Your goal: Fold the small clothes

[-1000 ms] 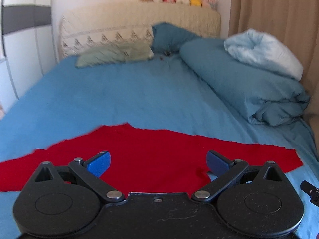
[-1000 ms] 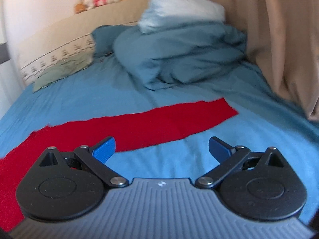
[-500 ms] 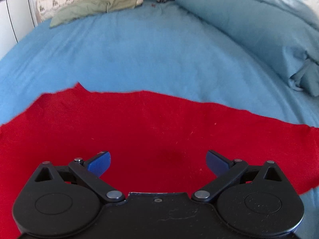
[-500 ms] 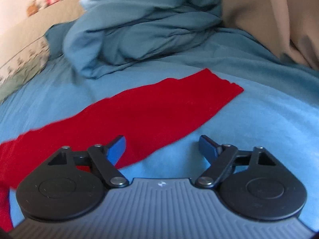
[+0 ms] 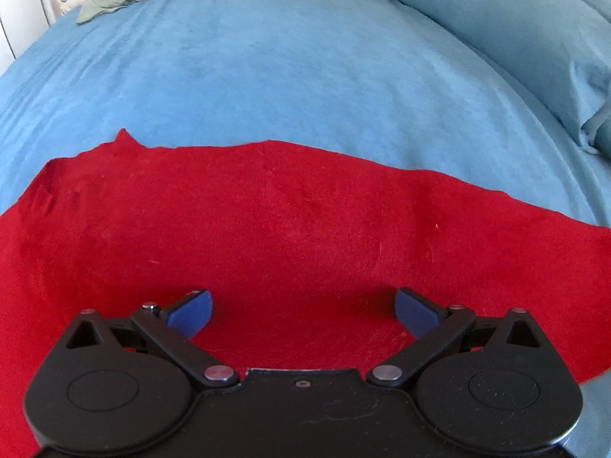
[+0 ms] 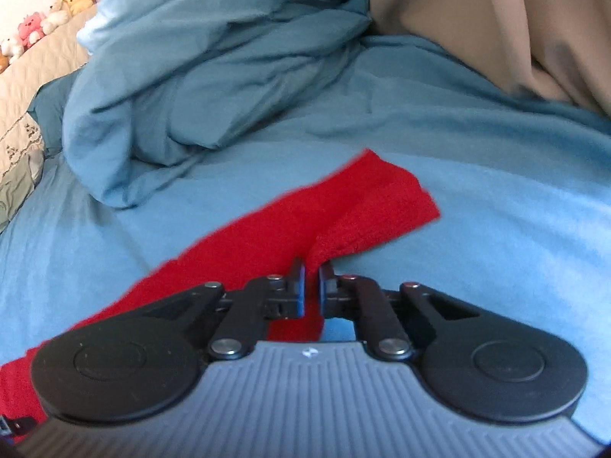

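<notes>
Right claw (image 6: pixel 312 273): pinches the near edge of the red garment (image 6: pixel 359 206).
Left claw (image 5: pixel 303 309): spread wide, empty, above the cloth's middle.
Garment: flat on the bed (image 5: pixel 267 68).
Progress: first fold apparently just starting; no fold made.

No words, numbers or brand names can be read in either view. The only sign is a small white emblem (image 6: pixel 306 352) printed at the front edge of the ribbed grey plastic housing of the right gripper (image 6: pixel 312 271); it is too small and blurred to make out.
</notes>
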